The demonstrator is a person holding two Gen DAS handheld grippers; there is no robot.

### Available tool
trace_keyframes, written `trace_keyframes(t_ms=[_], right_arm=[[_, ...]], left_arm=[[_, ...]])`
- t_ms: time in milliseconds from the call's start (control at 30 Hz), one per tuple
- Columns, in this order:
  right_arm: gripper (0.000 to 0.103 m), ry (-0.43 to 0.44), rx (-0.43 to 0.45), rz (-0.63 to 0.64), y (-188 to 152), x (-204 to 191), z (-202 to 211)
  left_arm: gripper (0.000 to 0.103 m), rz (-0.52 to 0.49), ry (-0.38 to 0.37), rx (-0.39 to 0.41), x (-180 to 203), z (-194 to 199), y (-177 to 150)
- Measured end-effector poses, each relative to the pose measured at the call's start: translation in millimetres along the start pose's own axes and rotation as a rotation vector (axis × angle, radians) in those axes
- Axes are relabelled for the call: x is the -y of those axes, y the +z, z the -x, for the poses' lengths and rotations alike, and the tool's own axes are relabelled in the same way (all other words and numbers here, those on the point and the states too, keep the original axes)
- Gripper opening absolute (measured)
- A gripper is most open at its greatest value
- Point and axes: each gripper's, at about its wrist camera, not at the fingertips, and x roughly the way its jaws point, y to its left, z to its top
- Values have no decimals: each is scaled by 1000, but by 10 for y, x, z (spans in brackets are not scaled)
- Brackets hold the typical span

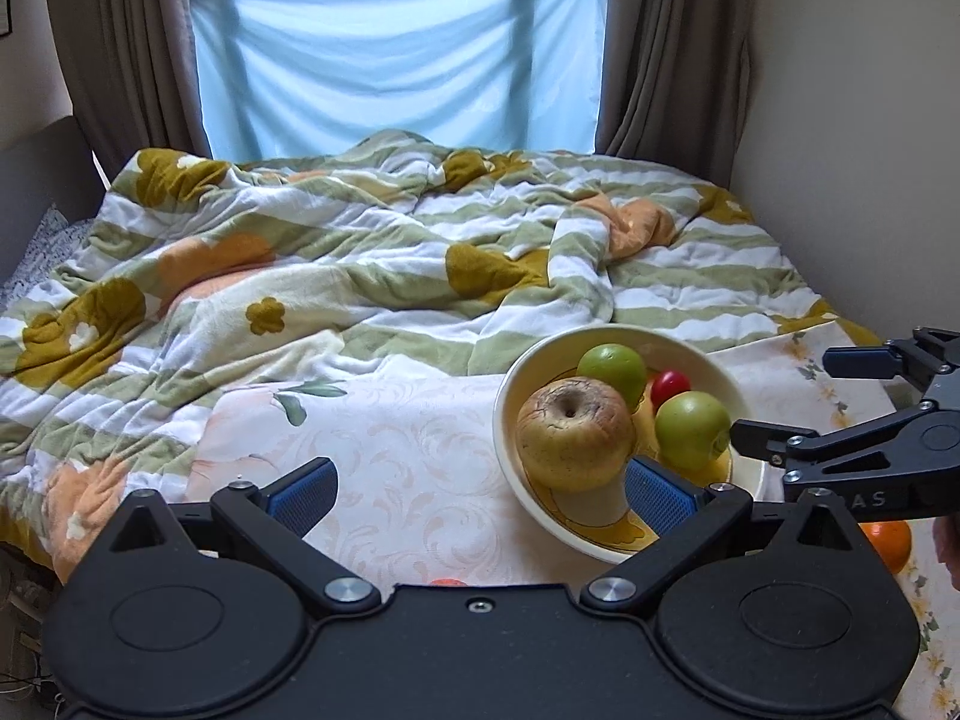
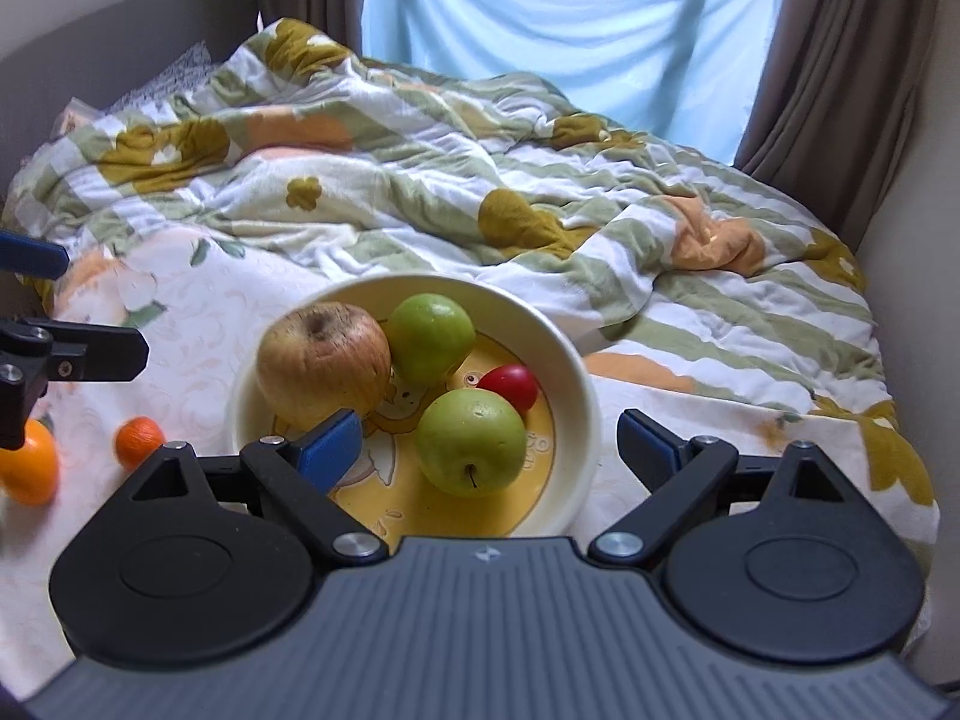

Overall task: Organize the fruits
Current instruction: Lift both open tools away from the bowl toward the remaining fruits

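Bowl [image 2: 576, 360] of fruit between right gripper [image 2: 489, 450] wide jaws, untouched.

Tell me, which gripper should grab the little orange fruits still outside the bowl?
Probably the left gripper. The two small round orange fruits lie on the pale cloth left of the cream bowl, on its side. Its jaws stand open. The open right gripper hangs over the bowl.
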Motion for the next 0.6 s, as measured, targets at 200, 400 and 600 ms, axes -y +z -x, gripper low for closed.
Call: trace_keyframes(t_ms=[200, 400, 600], right_arm=[[103, -17, 36, -32, -44, 98, 483], [103, -31, 58, -82, -180, 204, 961], [103, -56, 74, -115, -378, 296, 1382]], left_arm=[[103, 2, 12, 48, 107, 384, -77], [103, 8, 12, 84, 245, 740, -194], [103, -2, 3, 116, 416, 1027, -336]])
